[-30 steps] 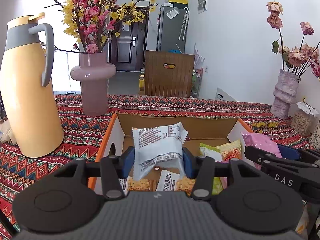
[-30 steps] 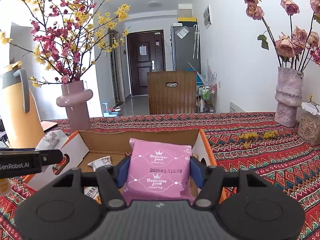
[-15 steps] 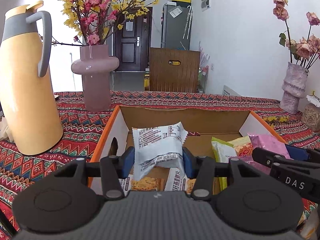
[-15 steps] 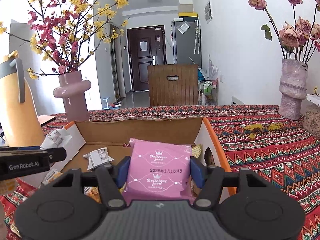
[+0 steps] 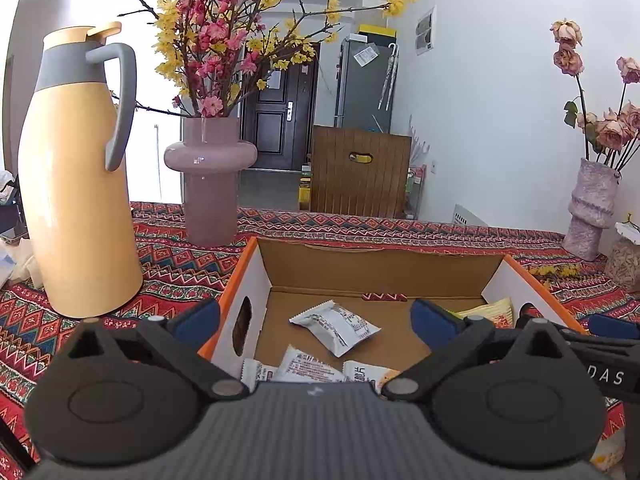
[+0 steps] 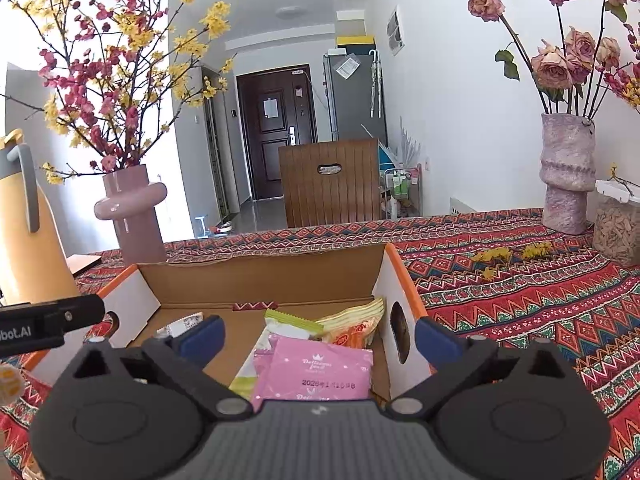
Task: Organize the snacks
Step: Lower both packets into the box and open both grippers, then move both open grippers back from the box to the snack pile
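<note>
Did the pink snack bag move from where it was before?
Yes. The pink bag was pinched between the right gripper's fingers; now they are spread and it has dropped down into the box, beside the right wall.

A yellow jug [image 5: 76, 184] stands beside a pink vase [image 5: 210, 184] on patterned cloth [image 6: 520, 300].

Left wrist view sits low and close behind the cardboard box [image 5: 380, 268], over its left near corner, facing its far wall and the door [image 5: 280, 120] beyond; right wrist view sits equally close over its right near corner, same heading; both share the box interior and pink vase [image 6: 132, 216].
</note>
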Available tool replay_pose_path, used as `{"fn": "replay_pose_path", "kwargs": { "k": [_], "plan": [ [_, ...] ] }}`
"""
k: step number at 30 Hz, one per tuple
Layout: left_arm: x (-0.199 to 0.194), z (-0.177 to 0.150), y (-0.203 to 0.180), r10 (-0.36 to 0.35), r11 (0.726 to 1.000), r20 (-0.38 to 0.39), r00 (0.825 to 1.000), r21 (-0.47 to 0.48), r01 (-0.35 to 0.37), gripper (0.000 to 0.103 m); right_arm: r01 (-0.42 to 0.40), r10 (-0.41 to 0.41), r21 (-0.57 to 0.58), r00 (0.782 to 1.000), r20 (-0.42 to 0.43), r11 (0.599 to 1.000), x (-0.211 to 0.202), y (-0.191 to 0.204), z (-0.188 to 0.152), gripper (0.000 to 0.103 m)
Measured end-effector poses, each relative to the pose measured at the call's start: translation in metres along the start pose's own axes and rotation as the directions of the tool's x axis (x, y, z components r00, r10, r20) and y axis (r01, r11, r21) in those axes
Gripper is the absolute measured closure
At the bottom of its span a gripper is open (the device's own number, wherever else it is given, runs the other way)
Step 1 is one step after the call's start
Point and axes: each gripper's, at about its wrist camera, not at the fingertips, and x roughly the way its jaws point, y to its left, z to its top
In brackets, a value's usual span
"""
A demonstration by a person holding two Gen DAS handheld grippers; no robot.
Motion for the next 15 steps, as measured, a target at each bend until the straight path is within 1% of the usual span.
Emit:
{"fn": "replay_pose_path", "kwargs": {
  "k": [5, 9, 15],
  "plan": [
    [0.0029, -0.0020, 0.0006, 0.005, 1.000, -0.017, 1.000, -0.006, -0.005, 0.000, 0.000, 0.000, 0.012, 1.000, 0.009, 1.000, -0.0020, -0.0015, 0.0009, 0.000],
    [0.0023, -0.0020, 0.0012, 0.004, 1.000, -0.015, 1.000, -0.009, -0.004, 0.000, -0.001, 0.000, 0.013, 1.000, 0.011, 1.000, -0.0029, -0.0018, 0.0002, 0.000],
    [0.0042, -0.0013, -0.0015, 0.035, 0.999, -0.026, 0.999, -0.001, -0.035, 0.000, 0.009, -0.009, 0.014, 1.000, 0.003, 1.000, 0.0002, -0.0023, 0.0008, 0.000]
  ]
}}
